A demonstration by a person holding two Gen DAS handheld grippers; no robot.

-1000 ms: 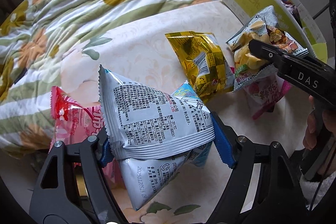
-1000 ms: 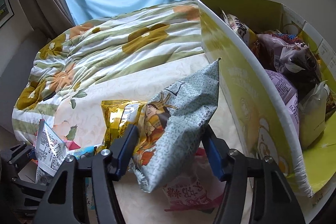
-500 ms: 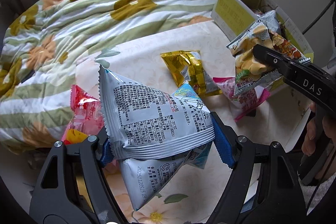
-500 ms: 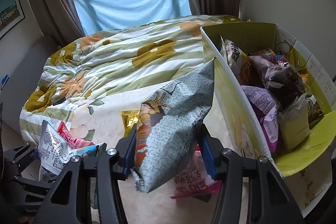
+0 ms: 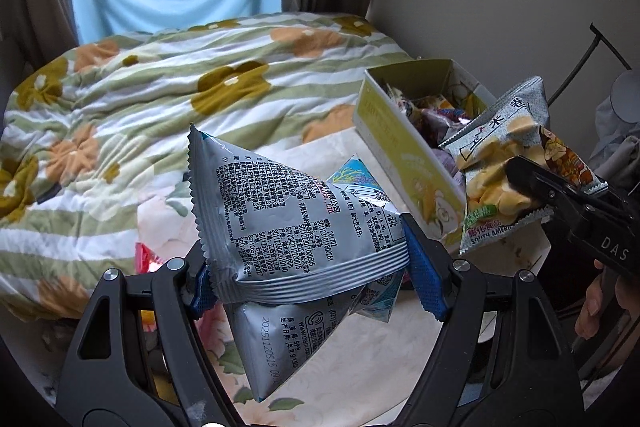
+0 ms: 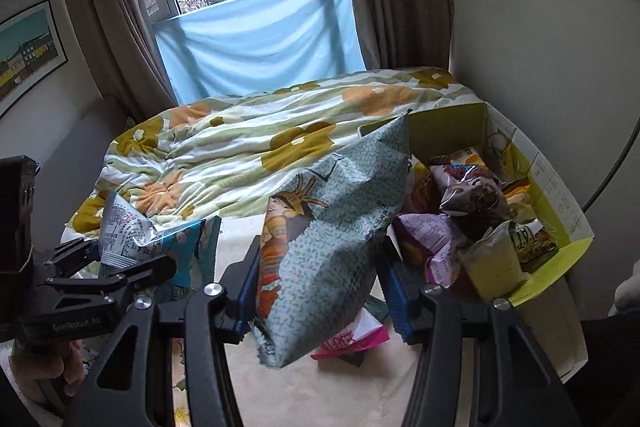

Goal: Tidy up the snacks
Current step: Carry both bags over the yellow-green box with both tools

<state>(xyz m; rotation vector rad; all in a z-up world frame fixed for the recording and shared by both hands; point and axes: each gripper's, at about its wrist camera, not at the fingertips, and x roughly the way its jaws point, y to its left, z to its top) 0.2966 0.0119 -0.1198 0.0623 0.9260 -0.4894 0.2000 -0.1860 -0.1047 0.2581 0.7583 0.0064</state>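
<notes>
Right gripper (image 6: 316,279) clamping crinkly grey-green snack bag (image 6: 336,227), yellow-green cardboard box (image 6: 560,195) just rightward, nearer than left gripper (image 5: 306,279) clamping silver foil packet (image 5: 288,219).

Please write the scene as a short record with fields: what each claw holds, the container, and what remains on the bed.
left claw: shut on silver snack bag
right claw: shut on grey patterned snack bag
container: yellow-green cardboard box, open, already holding several packets
remaining on bed: pink snack packet under the right claw
surface: floral bedding
</notes>
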